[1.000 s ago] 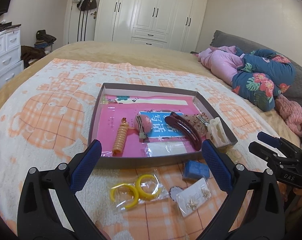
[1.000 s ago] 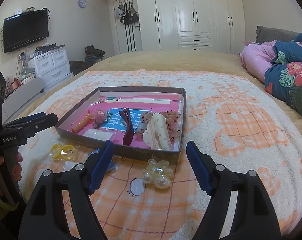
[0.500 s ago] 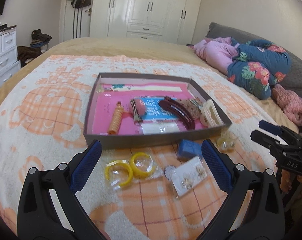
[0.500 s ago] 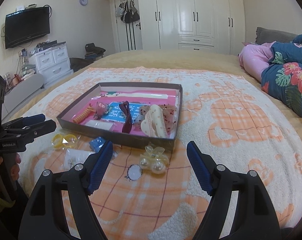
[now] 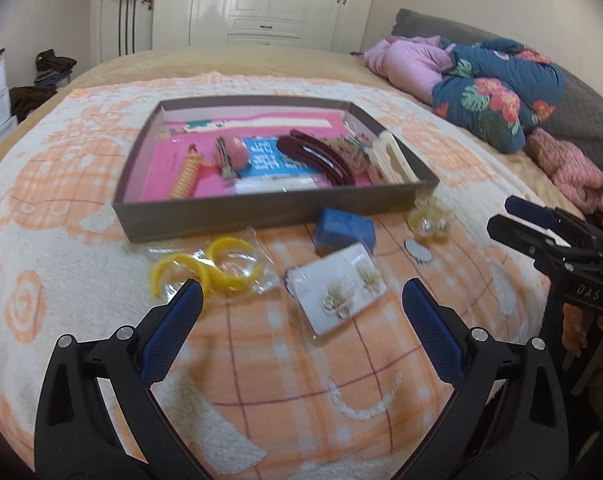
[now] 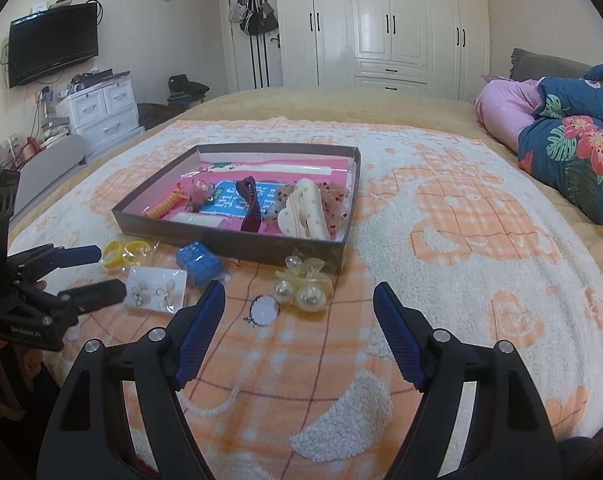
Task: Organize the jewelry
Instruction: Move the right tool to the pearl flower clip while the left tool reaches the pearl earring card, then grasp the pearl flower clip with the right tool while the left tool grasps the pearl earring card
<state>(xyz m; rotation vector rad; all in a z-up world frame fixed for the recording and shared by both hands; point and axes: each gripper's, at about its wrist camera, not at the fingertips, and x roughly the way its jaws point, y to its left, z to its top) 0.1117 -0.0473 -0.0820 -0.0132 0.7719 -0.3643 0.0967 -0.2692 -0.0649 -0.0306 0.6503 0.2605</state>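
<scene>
The blanket (image 6: 461, 216) is cream with an orange checked pattern. The box (image 6: 237, 246) has dark brown walls and a pink floor bearing a blue card. In it lie a dark red hair clip (image 6: 250, 206), a cream claw clip (image 6: 307, 210) and an orange spiral tie (image 5: 186, 178). Outside it are yellow rings (image 5: 205, 266), a blue box (image 5: 344, 229), a white earring card (image 5: 337, 286) and a pale yellow pearl clip (image 6: 303, 282). The gripper pads (image 6: 199, 336) are blue on black arms.

Blanketed bed (image 6: 441, 208), tray (image 5: 261, 206), yellow rings (image 5: 217, 266), blue box (image 5: 343, 230), blurry earring card (image 5: 341, 286)
</scene>
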